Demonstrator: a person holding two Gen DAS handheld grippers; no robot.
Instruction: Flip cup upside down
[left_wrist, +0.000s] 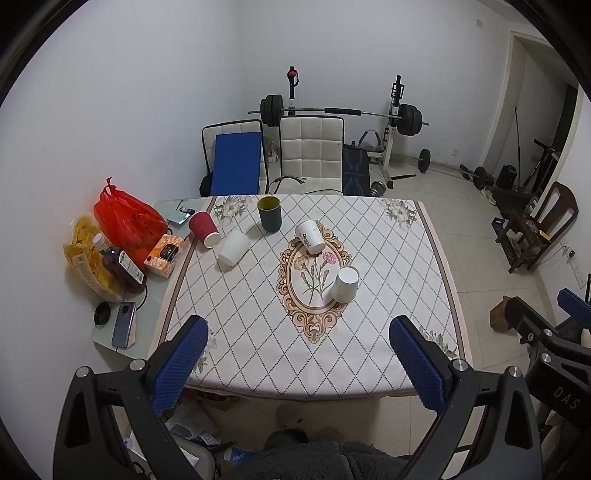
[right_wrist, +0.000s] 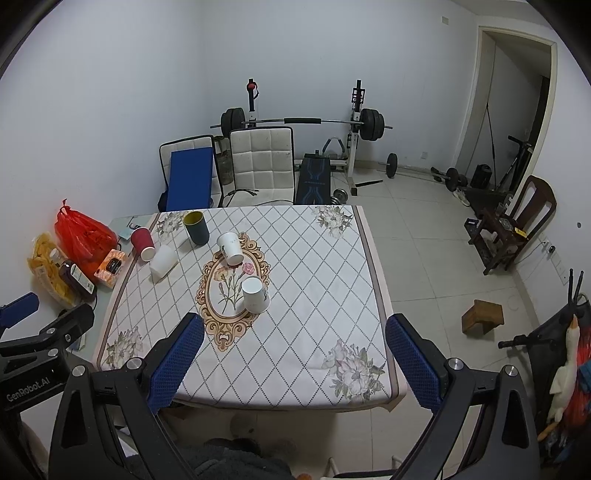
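Note:
Several cups stand on the patterned tablecloth (left_wrist: 388, 295). A dark green cup (left_wrist: 269, 213) stands upright with its mouth up, at the far side. A red ribbed paper cup (left_wrist: 204, 229), a plain white cup (left_wrist: 233, 248), a printed white cup (left_wrist: 310, 237) and a nearer white cup (left_wrist: 345, 283) stand upside down. They also show in the right wrist view: green (right_wrist: 197, 227), red (right_wrist: 144, 243), near white (right_wrist: 255, 294). My left gripper (left_wrist: 298, 363) is open and empty above the table's near edge. My right gripper (right_wrist: 294, 363) is open and empty too.
At the table's left end lie a red plastic bag (left_wrist: 125, 221), a snack bag (left_wrist: 86, 254), a bottle (left_wrist: 122, 267), a tissue box (left_wrist: 164, 255) and a phone (left_wrist: 123, 324). Two chairs (left_wrist: 310, 155) and a barbell rack stand behind. A wooden stool (right_wrist: 482, 316) sits on the floor, right.

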